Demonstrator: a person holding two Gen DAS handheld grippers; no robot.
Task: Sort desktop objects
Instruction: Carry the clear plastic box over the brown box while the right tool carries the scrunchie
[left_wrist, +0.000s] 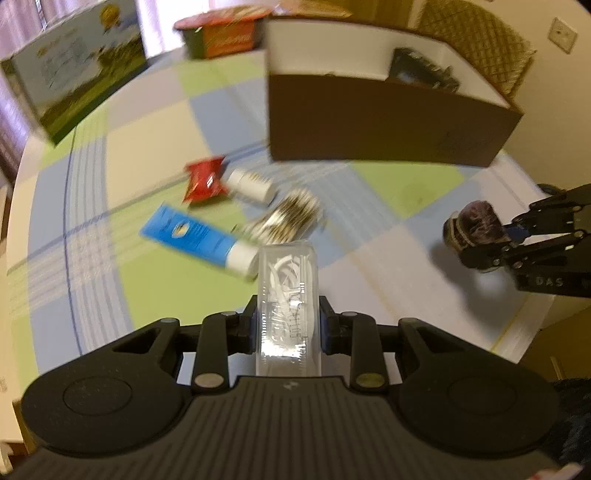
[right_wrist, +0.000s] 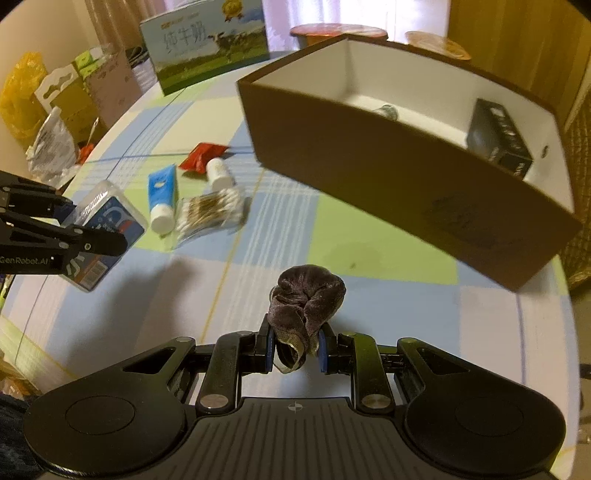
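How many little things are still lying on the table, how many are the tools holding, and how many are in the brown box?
Lying on the table: 4 (red packet, white bottle, blue tube, cotton swab pack)
Held by tools: 2 (clear floss case, purple scrunchie)
In the brown box: 2 (black box, small silver thing)
Total: 8

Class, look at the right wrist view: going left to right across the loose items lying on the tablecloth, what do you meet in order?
Blue tube → cotton swab pack, with the red packet and then the white bottle lying behind them.
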